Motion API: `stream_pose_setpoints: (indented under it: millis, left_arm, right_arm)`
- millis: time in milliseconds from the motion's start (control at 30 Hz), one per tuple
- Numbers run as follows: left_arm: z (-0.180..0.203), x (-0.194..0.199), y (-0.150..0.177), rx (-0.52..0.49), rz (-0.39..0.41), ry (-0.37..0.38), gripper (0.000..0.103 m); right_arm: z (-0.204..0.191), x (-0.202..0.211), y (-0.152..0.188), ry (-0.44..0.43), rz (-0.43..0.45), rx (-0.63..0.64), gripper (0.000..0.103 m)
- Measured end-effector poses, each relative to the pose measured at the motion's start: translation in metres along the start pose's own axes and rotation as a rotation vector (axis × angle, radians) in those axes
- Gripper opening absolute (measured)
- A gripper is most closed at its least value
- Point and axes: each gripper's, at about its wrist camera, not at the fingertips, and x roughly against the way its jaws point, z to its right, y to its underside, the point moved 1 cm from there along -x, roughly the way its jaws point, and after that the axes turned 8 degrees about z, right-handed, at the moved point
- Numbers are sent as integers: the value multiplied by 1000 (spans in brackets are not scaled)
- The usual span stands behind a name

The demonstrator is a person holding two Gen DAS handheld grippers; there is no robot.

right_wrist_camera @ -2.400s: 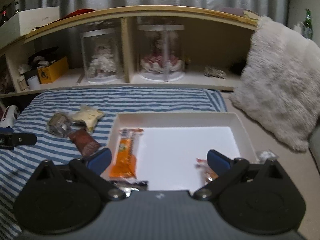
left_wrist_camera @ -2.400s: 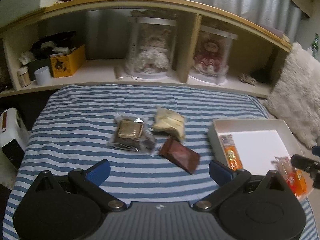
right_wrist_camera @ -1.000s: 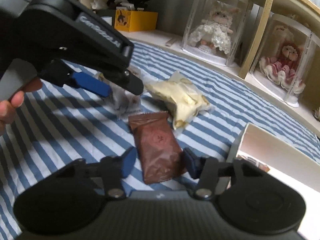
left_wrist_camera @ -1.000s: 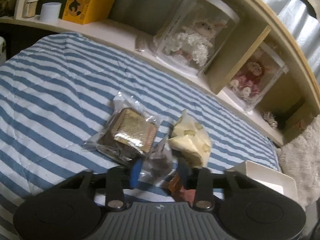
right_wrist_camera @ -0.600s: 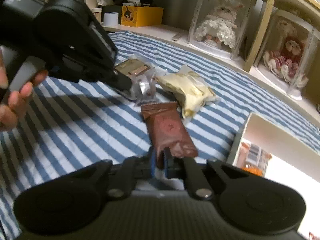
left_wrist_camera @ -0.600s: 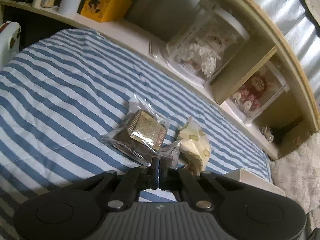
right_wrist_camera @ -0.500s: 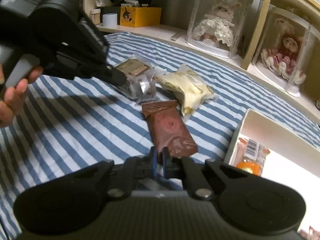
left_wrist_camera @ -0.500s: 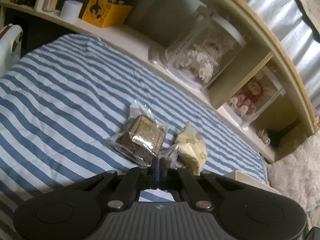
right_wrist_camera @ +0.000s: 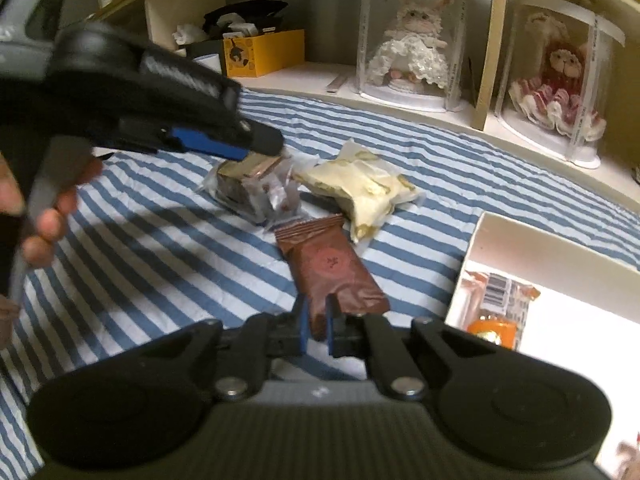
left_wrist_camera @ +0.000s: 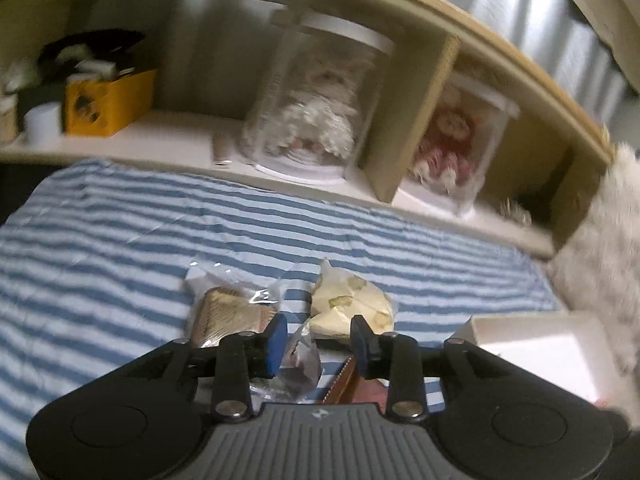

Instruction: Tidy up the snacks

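Observation:
My right gripper (right_wrist_camera: pixel 316 322) is shut on the near end of a brown snack packet (right_wrist_camera: pixel 332 268) that lies on the striped bedspread (right_wrist_camera: pixel 152 248). Beyond it lie a clear-wrapped brown cake (right_wrist_camera: pixel 244 184) and a pale yellow packet (right_wrist_camera: pixel 360 188). My left gripper (left_wrist_camera: pixel 318 336) hovers just above the cake (left_wrist_camera: pixel 228 314). Its jaws are opening, and a loose corner of the clear wrapper (left_wrist_camera: pixel 304 356) stands between the pads without being pinched. In the right wrist view the left gripper (right_wrist_camera: pixel 256 148) reaches in from the left, held by a hand (right_wrist_camera: pixel 44 216).
A white box (right_wrist_camera: pixel 560 256) sits at the right on the bed with an orange snack (right_wrist_camera: pixel 494 308) inside. A shelf (left_wrist_camera: pixel 168 140) behind the bed holds two doll cases, a yellow box and a white cup. A fluffy pillow (left_wrist_camera: pixel 600 264) lies at the far right.
The left jaws, pinched on the clear wrapper's corner half a second ago, have parted, and that gripper has risen and rolled. The right gripper closed on the brown packet's end and keeps hold.

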Motion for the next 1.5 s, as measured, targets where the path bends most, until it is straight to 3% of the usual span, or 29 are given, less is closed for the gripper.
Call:
stream_pose_setpoints:
  millis: [100,267,400,533,733,833,1100,1367,1500]
  left_arm:
    - [7,-11,6,-85,-25,6,37]
    - [4,-20,12,-115,-52,-20,42]
    - [4,-26,19,-163,-118,-24,42]
    - [6,-26,22,-181,-142,-21,42]
    - [4,-26,21,-148,-175,-31,37]
    - [3,-25,20,-145,-190,-39,34]
    - [-1,-13,18,-114,-214,-43,31]
    - [-8,-2,19,-50,-237,-49,31]
    - [-12,3,20,-19,-246,-43,30]
  right_arm:
    - [8,-6,-3,-4,10,-12,19]
    - [14,-14,-3,-20,21,-33,50]
    - [15,-24,-5,-23,30,-14,52]
    - [7,-30,-5,-47,24,38,72]
    - [-3,-28,-4,-132,-43,102,76]
    - [4,-21,-10,-253,-68,27,65]
    - [10,-31,-13,-112,13,34,67]
    - [3,-52,-20,-108,-57,179,83]
    - [-2,-45,-18,-154,-99,242,77]
